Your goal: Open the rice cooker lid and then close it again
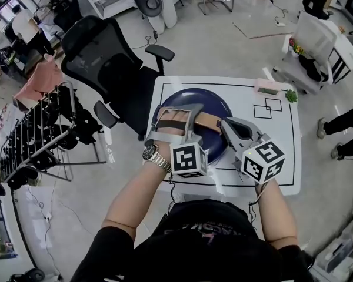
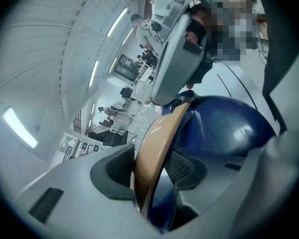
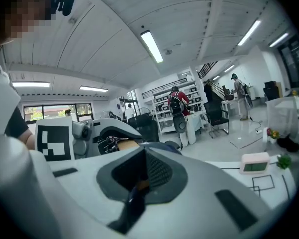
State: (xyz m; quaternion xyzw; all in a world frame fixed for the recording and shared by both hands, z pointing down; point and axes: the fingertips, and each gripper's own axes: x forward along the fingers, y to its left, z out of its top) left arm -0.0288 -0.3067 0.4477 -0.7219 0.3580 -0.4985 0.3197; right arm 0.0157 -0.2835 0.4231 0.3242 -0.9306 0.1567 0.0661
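Note:
A dark blue rice cooker (image 1: 215, 101) with a domed lid (image 2: 224, 128) stands on the white table (image 1: 282, 134). A tan carrying handle (image 1: 209, 120) arches over the lid, which is down. My left gripper (image 1: 179, 119) straddles the left part of the handle (image 2: 157, 143), which runs between its two pads (image 2: 152, 173). My right gripper (image 1: 225, 124) is shut, its tips at the handle's right end just above the lid. From the right gripper view its closed jaws (image 3: 139, 183) point toward the left gripper (image 3: 102, 133), with a sliver of the handle (image 3: 125, 144) beyond.
A small pink device (image 1: 267, 87) and a green item (image 1: 291, 96) lie at the table's far right, beside black outlined squares (image 1: 269, 107). A black office chair (image 1: 106, 63) stands close to the table's left edge. People stand far across the room (image 3: 178, 103).

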